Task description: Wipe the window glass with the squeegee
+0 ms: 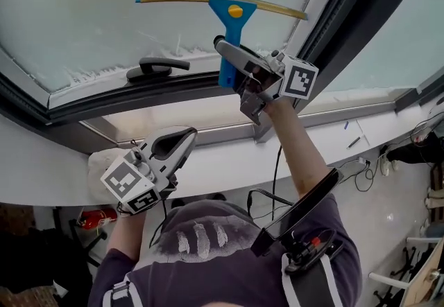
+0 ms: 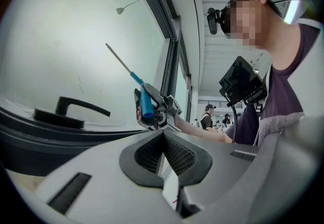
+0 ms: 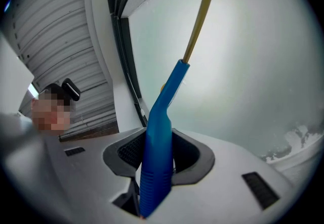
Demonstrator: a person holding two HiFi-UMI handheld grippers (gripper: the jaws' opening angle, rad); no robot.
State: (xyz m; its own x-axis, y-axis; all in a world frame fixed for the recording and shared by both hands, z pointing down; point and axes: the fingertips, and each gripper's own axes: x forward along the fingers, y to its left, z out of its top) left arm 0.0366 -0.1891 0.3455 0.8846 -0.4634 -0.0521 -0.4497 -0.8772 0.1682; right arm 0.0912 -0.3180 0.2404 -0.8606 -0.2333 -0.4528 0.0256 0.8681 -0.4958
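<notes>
At the left of the head view the left gripper (image 1: 182, 141) hangs low over the white sill (image 1: 229, 160), well apart from the window glass (image 1: 104, 14). Only its own view shows the jaws pressed together with nothing between them (image 2: 163, 134). Above and beside it a black window handle (image 1: 156, 66) lies on the frame.

Further right, the head view shows the squeegee (image 1: 234, 21) full width, its yellowish blade lying roughly level across the pane. The left gripper view shows it edge-on as a thin line.

The right gripper (image 1: 232, 56) is raised to the glass. Its own view shows the pads clamped on the ribbed blue handle (image 3: 172, 86), and white residue (image 3: 293, 142) at the pane's lower edge.
</notes>
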